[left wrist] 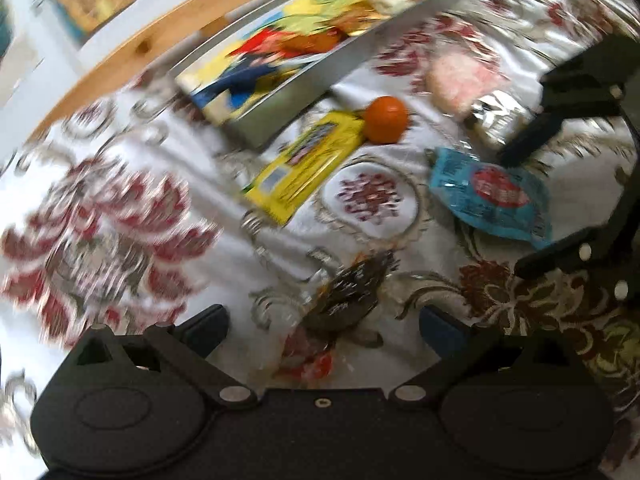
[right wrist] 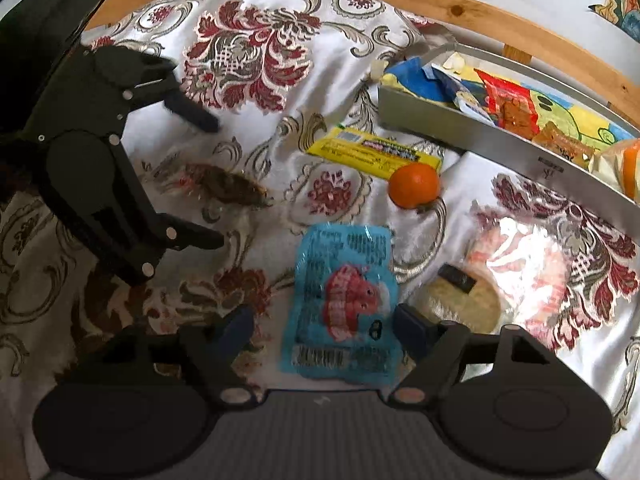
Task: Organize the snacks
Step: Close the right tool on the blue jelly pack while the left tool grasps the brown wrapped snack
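The right tool (right wrist: 324, 326) is gaping wide, its fingers straddling the near end of the blue packet (right wrist: 344, 304) lying flat on the bedspread (right wrist: 256, 40). Just right of it a pink packet (right wrist: 520, 264) is resting; ahead an orange (right wrist: 414, 185) is touching a yellow packet (right wrist: 376, 154), and beyond them to the right the tray (right wrist: 500, 148) is holding more snacks. The left tool (left wrist: 324, 324) is also spread wide, empty, hovering over a dark wrapped snack (left wrist: 348, 292) sitting between its fingers. The left view is blurring.
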Demonstrator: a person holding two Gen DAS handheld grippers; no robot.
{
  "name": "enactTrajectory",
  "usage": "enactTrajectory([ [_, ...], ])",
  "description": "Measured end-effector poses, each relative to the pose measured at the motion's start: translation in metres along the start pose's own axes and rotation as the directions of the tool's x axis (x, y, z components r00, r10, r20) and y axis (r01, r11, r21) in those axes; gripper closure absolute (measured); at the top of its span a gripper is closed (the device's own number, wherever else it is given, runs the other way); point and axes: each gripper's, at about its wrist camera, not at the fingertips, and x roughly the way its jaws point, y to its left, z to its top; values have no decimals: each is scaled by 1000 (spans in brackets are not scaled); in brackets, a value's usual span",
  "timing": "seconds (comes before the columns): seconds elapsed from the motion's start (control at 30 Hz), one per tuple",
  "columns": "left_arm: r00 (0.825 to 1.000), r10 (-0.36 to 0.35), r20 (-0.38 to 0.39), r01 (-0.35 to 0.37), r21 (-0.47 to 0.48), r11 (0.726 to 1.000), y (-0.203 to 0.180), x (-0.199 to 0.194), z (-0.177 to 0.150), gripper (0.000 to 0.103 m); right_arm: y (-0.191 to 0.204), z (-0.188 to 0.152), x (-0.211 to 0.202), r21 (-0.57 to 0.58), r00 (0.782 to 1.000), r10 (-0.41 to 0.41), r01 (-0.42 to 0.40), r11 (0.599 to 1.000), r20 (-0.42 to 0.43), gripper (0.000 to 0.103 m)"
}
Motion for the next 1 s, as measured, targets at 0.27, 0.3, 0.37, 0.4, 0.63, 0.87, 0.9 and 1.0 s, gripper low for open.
enactTrajectory([
  [0.27, 998, -55, -2, 55, 28, 998, 3, 1, -1, 9, -2, -3, 5, 16, 1000, -11, 11, 1000, 4, 22],
  [0.3, 998, -55, -5, 55, 24, 998, 4, 0, -2, 10, -1, -4, 7, 15, 1000, -15, 15, 1000, 4, 21],
  [0.37, 998, -58, -10, 58, 15, 998, 4, 0, -3, 16, 1, -4, 8, 13, 1000, -27, 27, 1000, 4, 21],
  [0.4, 998, -65, -13, 65, 5, 998, 3, 0, -4, 19, 3, -3, 8, 18, 999, -34, 34, 999, 2, 20],
  [0.63, 992, -120, -49, 118, -37, 992, 0, -3, -1, 49, 1, -3, 8, 56, 999, -31, 31, 998, -11, 24],
  [0.87, 988, -111, -104, 93, -166, 982, -6, -1, 6, 52, -3, -4, 5, 68, 999, -52, 52, 996, -10, 36],
  [0.9, 987, -108, -115, 84, -202, 976, -6, -1, 8, 52, -3, -5, 5, 65, 999, -54, 54, 996, -9, 36],
  [1.0, 985, -108, -137, 62, -301, 952, -6, 0, 11, 52, -1, -6, 4, 57, 998, -60, 60, 997, -3, 36],
])
